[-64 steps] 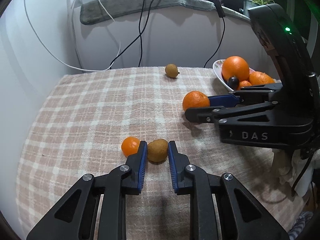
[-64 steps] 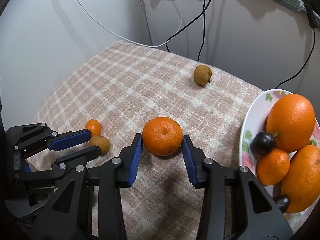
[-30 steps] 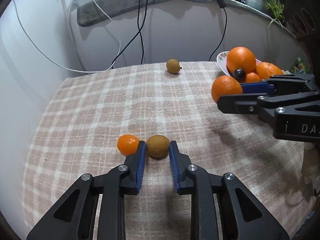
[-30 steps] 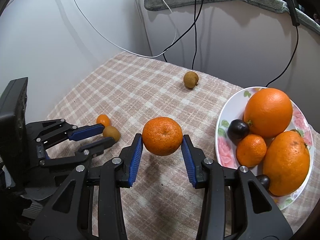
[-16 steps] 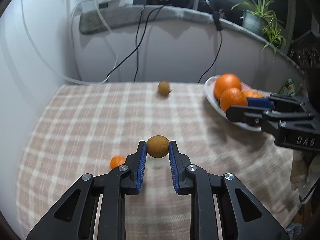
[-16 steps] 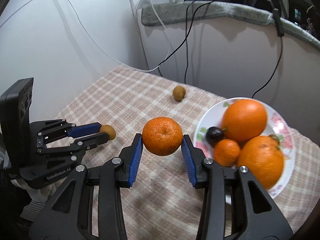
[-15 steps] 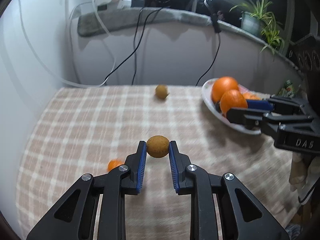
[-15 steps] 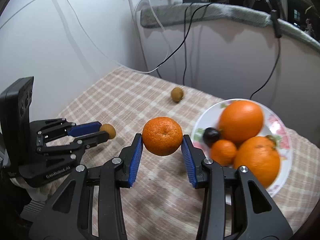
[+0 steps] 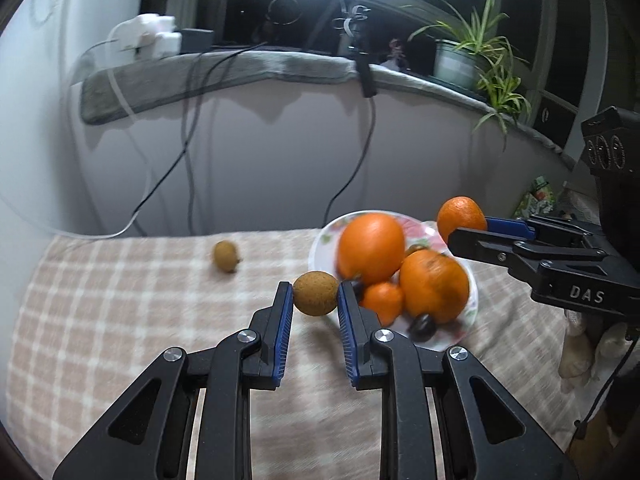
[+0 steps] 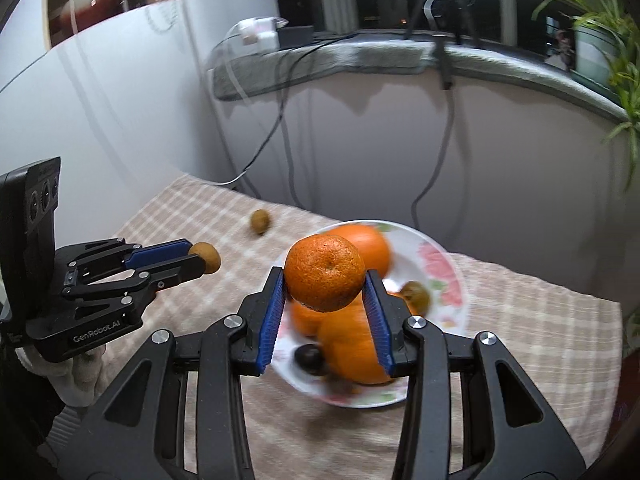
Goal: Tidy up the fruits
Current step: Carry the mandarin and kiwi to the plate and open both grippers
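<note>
While both claws hung in the air above the checked cloth [image 9: 120, 320] that covered the worktop, each one pinched a fruit. The left claw [image 9: 315, 300] had its blue pads [image 9: 285, 308] pressed against a small brown fruit [image 9: 315, 293], round and rough-skinned, held clear of the cloth just beside the near rim of the flowered plate [image 9: 324, 240]. Seen from the right wrist, that same brown fruit [image 10: 206, 258] poked out past the tips of the left claw [image 10: 196, 258], off to the left of the plate [image 10: 444, 280]. The right claw [image 10: 325, 280] gripped a mandarin [image 10: 325, 273] between its pads — the fruit sat directly over the plate's near half, above the pile already there. From the left wrist the mandarin [image 9: 461, 219] showed at the tip of the right claw [image 9: 468, 226], over the plate's far right edge. On the plate lay a large orange [image 9: 370, 248], a second big orange [image 9: 434, 285], a small orange [image 9: 382, 300] and a dark plum-like fruit [image 9: 423, 326] at the front; the right wrist view also showed a brownish fruit [image 10: 416, 294] among them. A second small brown fruit [image 9: 227, 256] rested alone on the cloth, well apart from the plate toward the back wall. Much of the plate and cloth was blurred. A potted plant [image 9: 476, 52] stood on the grey ledge [image 9: 240, 76] behind, with cables [image 9: 188, 140] hanging down the wall.
</note>
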A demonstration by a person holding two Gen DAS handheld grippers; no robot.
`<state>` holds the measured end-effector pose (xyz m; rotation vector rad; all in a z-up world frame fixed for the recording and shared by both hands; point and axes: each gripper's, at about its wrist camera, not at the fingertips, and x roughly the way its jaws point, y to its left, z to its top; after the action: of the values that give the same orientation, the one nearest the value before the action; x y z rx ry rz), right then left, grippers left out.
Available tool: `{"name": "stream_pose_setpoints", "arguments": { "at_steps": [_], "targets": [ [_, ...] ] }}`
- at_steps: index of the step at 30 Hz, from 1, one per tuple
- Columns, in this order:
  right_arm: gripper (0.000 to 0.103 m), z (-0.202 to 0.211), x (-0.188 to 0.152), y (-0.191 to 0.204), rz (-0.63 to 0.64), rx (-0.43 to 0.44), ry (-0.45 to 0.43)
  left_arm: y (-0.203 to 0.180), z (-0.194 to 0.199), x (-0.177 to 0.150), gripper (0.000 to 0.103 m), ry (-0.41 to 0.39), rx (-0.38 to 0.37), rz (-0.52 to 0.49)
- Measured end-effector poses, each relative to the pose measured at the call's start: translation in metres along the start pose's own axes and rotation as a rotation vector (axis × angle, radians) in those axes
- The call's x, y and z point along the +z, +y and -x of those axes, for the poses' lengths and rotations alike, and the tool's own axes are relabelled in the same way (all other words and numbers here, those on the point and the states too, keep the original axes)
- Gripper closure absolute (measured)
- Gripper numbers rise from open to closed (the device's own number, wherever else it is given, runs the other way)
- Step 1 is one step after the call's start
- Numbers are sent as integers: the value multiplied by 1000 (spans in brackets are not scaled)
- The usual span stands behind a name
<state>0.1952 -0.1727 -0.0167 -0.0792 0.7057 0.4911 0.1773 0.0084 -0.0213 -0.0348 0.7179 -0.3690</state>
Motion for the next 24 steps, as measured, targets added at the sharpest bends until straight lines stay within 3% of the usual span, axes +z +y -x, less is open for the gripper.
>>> {"name": "stream_pose_setpoints", "arguments": {
  "at_steps": [14,24],
  "targets": [
    [62,-15,2,-67,-87,-53,17,-41,-35,30,82,-2,-59,-47],
    [62,-32,-9,-90,-124,-31,54,-63,-57,43,82,0,-74,-74]
  ]
}}
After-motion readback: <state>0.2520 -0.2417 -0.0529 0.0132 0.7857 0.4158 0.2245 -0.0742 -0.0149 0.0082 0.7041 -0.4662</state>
